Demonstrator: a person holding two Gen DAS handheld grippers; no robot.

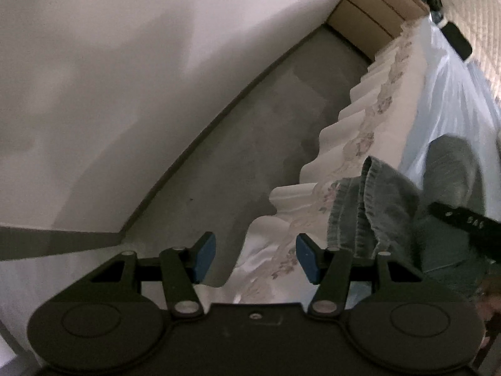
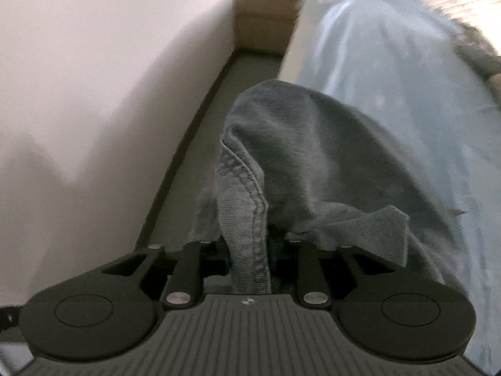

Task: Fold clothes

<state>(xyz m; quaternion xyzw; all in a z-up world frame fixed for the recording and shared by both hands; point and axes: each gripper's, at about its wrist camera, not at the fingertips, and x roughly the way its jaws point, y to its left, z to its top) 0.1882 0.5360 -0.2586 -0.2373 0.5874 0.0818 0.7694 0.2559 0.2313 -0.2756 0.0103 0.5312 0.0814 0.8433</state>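
Note:
A faded blue denim garment (image 2: 313, 156) lies on a bed with a pale blue sheet (image 2: 391, 62). My right gripper (image 2: 250, 250) is shut on a seamed edge of the denim and holds it up at the bed's side. My left gripper (image 1: 255, 257) is open and empty, with its blue pads (image 1: 206, 257) apart, over the bed's white frilled skirt (image 1: 344, 144). The denim (image 1: 391, 206) hangs to its right, with part of the right gripper (image 1: 463, 222) behind it.
A grey floor strip (image 1: 250, 144) runs between the bed and a white wall (image 1: 125, 62). A wooden nightstand (image 1: 372, 9) stands at the far end. A dark flat object (image 1: 457, 40) lies on the bed near the quilted headboard (image 1: 479, 6).

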